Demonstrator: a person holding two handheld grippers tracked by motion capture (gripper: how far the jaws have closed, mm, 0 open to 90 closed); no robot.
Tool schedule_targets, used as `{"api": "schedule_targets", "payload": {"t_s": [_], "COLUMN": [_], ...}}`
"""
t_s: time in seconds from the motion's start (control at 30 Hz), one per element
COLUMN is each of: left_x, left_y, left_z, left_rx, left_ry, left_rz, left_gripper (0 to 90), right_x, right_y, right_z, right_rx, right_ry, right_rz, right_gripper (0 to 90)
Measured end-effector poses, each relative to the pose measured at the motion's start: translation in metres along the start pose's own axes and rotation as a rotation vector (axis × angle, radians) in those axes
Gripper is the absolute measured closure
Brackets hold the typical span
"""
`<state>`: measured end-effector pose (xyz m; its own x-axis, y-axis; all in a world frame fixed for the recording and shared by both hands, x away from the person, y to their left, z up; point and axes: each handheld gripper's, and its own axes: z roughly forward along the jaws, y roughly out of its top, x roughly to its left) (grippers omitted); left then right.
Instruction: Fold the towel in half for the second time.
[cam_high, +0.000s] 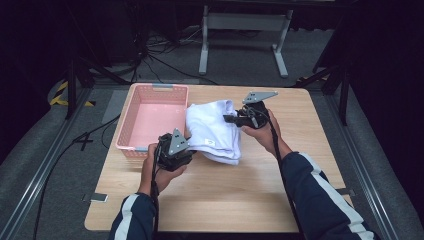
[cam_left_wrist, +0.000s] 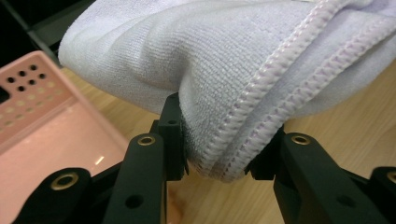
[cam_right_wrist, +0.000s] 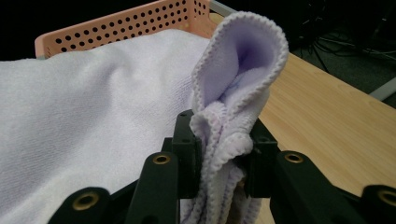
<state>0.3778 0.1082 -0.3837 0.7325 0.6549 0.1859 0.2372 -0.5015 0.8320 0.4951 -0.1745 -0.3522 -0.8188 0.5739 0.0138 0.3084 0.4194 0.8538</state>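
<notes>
With both edges pinched by the left hand-held gripper (cam_high: 187, 148) and right hand-held gripper (cam_high: 230, 119), the folded towel (cam_high: 212, 131) should be carried level over the pink basket (cam_high: 131, 131) before release.

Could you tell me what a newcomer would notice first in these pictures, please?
First comes the folded white towel in the middle of the wooden table, pinched at two edges. The left gripper clamps its stitched hem at the near side, and the right gripper clamps a bunched corner at the far right. Next is the empty pink basket, standing just left of the towel.
</notes>
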Motion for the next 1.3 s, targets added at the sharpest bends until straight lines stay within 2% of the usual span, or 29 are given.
{"api": "schedule_targets", "payload": {"t_s": [0.1, 0.17, 0.23, 0.37, 0.43, 0.5, 0.53, 0.63, 0.73, 0.87, 1.0, 1.3], "left_x": [0.005, 0.012, 0.015, 0.024, 0.029, 0.034, 0.035, 0.039, 0.045, 0.049, 0.056, 0.075], "left_y": [-0.002, -0.006, -0.008, -0.015, -0.018, -0.021, -0.022, -0.024, -0.027, -0.030, -0.033, -0.048], "left_z": [-0.004, -0.010, -0.012, -0.016, -0.018, -0.020, -0.021, -0.024, -0.027, -0.032, -0.038, -0.050], "left_rx": [0.004, 0.000, 0.004, 0.007, 0.011, 0.011, 0.005, 0.017, 0.006, 0.017, 0.008, 0.029], "left_ry": [0.016, 0.028, 0.032, 0.060, 0.063, 0.083, 0.083, 0.106, 0.124, 0.156, 0.175, 0.234], "left_rz": [0.000, -0.023, -0.022, -0.053, -0.052, -0.062, -0.080, -0.073, -0.099, -0.096, -0.123, -0.161], "left_gripper": [64.9, 65.0, 65.0, 65.0, 65.0, 65.0, 65.0, 65.0, 65.0, 65.0, 65.0, 64.9], "right_x": [0.003, 0.009, 0.010, 0.017, 0.019, 0.021, 0.022, 0.023, 0.023, 0.025, 0.027, 0.041], "right_y": [0.006, 0.016, 0.019, 0.032, 0.037, 0.041, 0.043, 0.046, 0.050, 0.057, 0.064, 0.082], "right_z": [0.005, 0.014, 0.017, 0.030, 0.036, 0.042, 0.046, 0.053, 0.060, 0.070, 0.079, 0.107], "right_rx": [0.001, -0.003, -0.006, -0.012, -0.010, -0.014, -0.017, -0.017, -0.023, -0.029, -0.032, -0.027], "right_ry": [0.002, 0.004, 0.003, 0.014, 0.018, 0.025, 0.031, 0.037, 0.052, 0.063, 0.072, 0.089], "right_rz": [-0.008, -0.014, -0.021, -0.039, -0.043, -0.043, -0.045, -0.047, -0.040, -0.042, -0.041, -0.050], "right_gripper": [70.7, 70.6, 70.6, 70.6, 70.6, 70.6, 70.6, 70.6, 70.7, 70.7, 70.6, 70.6]}}
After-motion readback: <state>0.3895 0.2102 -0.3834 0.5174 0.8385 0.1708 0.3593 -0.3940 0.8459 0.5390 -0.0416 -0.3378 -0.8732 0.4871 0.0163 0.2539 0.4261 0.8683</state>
